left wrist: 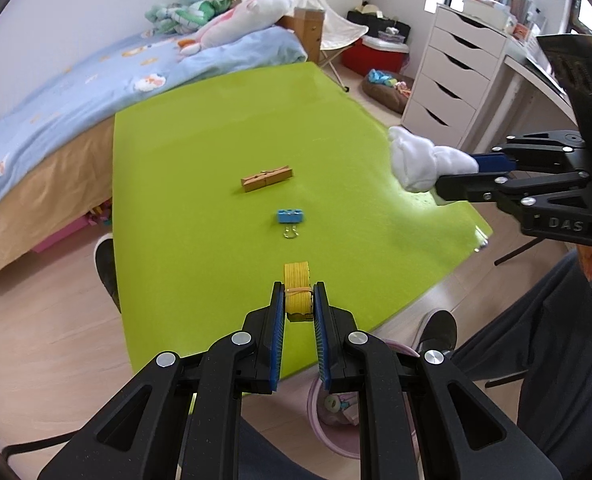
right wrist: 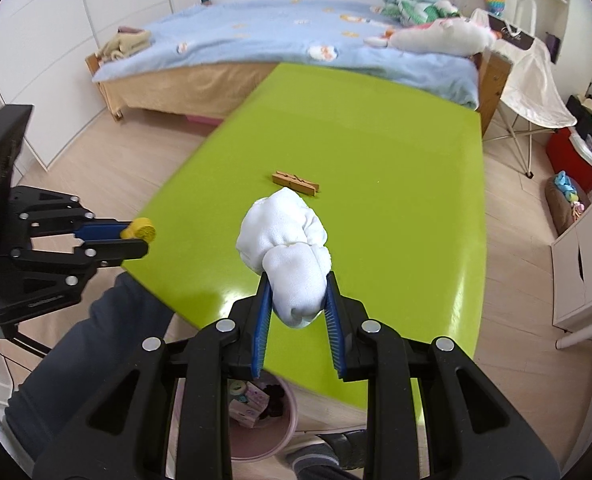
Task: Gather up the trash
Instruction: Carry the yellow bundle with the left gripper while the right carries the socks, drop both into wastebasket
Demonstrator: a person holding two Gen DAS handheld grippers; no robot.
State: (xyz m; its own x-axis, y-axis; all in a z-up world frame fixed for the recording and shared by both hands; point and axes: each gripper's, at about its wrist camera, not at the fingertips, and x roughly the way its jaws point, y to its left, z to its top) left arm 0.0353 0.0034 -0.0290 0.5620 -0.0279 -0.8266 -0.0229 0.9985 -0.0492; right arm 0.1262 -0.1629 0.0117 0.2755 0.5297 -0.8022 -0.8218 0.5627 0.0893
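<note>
My left gripper (left wrist: 299, 294) is shut on a yellow bundle bound with a rubber band (left wrist: 297, 284), held above the near edge of the green table (left wrist: 200, 152); it also shows in the right wrist view (right wrist: 140, 230). My right gripper (right wrist: 299, 280) is shut on a crumpled white tissue wad (right wrist: 286, 240), which also shows in the left wrist view (left wrist: 415, 162), held above the table. A wooden clothespin (left wrist: 267, 178) (right wrist: 296, 181) and a blue binder clip (left wrist: 291, 217) lie on the table. A pink bin (right wrist: 264, 420) (left wrist: 335, 412) with some trash stands on the floor below the near table edge.
A bed with a blue cover (right wrist: 280, 44) stands beyond the table. White drawers (left wrist: 451, 76), a folding chair (right wrist: 527, 84) and a red box (left wrist: 375, 54) stand at the right. My legs and shoes (left wrist: 439, 328) are near the bin.
</note>
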